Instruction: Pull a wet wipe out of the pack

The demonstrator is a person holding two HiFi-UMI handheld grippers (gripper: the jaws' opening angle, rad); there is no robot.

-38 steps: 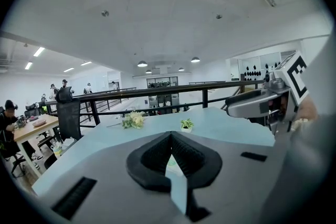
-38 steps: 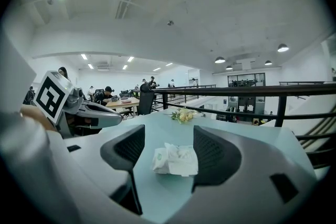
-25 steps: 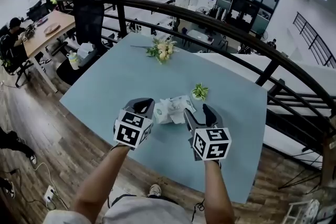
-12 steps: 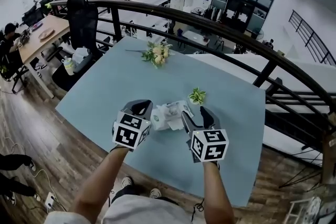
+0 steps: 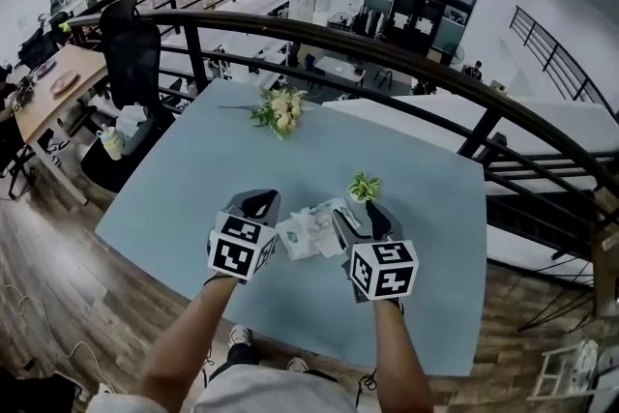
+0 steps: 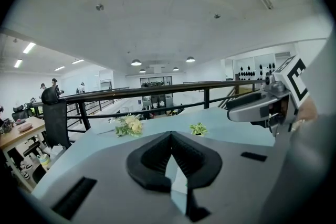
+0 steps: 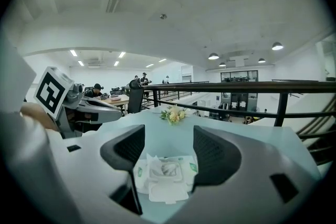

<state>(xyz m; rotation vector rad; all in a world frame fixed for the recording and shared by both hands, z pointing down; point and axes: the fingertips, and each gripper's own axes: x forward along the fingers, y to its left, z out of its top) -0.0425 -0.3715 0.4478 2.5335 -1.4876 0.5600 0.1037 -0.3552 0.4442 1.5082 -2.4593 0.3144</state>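
Note:
A white wet wipe pack with green print lies on the pale blue table, between my two grippers. In the right gripper view the pack has its flap open and a crumpled wipe standing up from the opening. My right gripper is open, with its fingers on either side of the pack and a little above it, touching nothing. It is at the pack's right in the head view. My left gripper hovers at the pack's left. Its jaws are shut with nothing in them.
A bunch of pale flowers lies at the table's far side. A small green plant stands just beyond the pack. A black railing runs behind the table. An office chair and desks with people are at the far left.
The head view has drifted, so the table sits lower in the frame. Both grippers stay beside the pack, in much the same places relative to it.

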